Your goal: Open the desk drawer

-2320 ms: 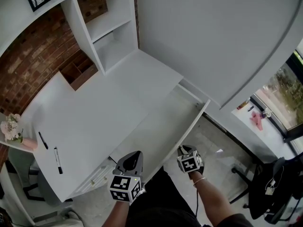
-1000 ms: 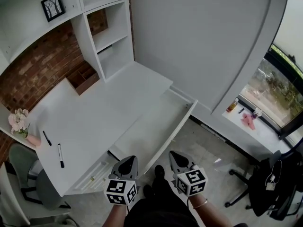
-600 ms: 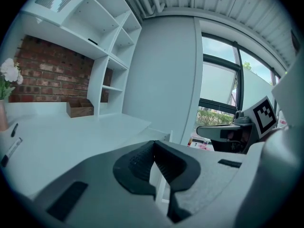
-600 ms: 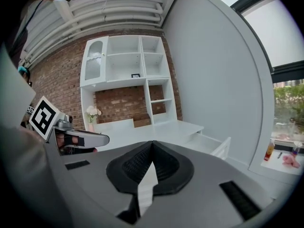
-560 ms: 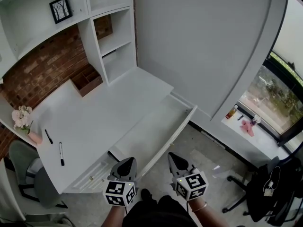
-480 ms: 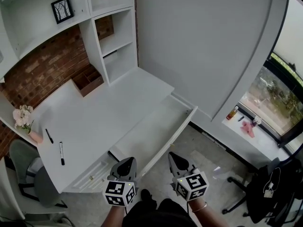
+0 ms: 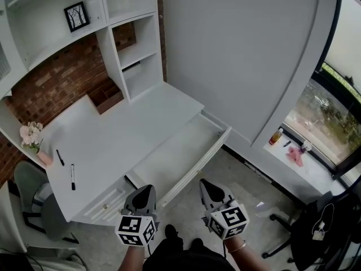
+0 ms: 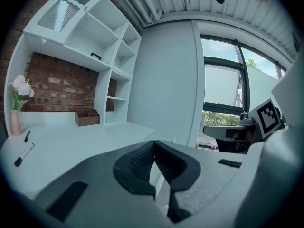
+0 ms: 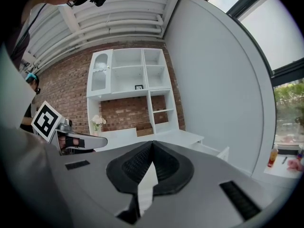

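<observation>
White desk (image 7: 113, 140) by the brick wall (image 7: 51, 78) has its drawer (image 7: 180, 160) pulled well out, left gripper (image 7: 144, 193) and right gripper (image 7: 207, 187) both clamped shut, empty, near its front, so I'd just back off without bumping it.

Desk (image 7: 113, 143) & drawer (image 7: 181, 157): smooth matt white. Wall (image 7: 51, 78): rough red brick. Organiser (image 7: 107, 99): brown wood.

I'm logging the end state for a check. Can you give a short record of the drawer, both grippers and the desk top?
drawer: open, pulled out from the desk, nothing seen inside
left gripper: shut, empty, clear of the drawer
right gripper: shut, empty, clear of the drawer
desk top: two pens, vase with flowers, wooden box
</observation>
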Motion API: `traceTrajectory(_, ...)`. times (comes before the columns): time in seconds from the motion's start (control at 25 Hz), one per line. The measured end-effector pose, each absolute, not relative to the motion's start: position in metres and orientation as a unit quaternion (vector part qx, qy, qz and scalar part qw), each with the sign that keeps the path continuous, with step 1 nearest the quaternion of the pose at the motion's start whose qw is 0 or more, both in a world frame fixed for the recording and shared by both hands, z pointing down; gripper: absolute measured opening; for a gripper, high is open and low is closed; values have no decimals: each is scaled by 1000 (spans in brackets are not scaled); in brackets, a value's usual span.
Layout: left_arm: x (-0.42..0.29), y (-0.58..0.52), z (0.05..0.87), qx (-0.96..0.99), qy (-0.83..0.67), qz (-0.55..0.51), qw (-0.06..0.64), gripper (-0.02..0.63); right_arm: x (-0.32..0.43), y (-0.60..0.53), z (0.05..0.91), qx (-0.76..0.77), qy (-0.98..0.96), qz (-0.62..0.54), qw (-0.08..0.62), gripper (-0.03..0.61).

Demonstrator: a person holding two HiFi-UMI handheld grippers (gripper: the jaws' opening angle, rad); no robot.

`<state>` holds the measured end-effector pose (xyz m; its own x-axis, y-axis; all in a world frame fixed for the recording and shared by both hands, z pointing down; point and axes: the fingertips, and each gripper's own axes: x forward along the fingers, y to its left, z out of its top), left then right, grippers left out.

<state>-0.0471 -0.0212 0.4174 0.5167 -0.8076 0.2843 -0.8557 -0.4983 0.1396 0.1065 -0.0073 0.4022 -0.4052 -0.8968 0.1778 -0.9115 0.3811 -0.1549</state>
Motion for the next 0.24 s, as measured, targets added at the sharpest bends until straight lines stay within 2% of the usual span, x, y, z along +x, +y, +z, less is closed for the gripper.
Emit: traceTrajectory(0.24, -31, 2, 400, 859, -491, 80, 118, 9, 129, 14, 388, 545, -832, 107, 14, 5)
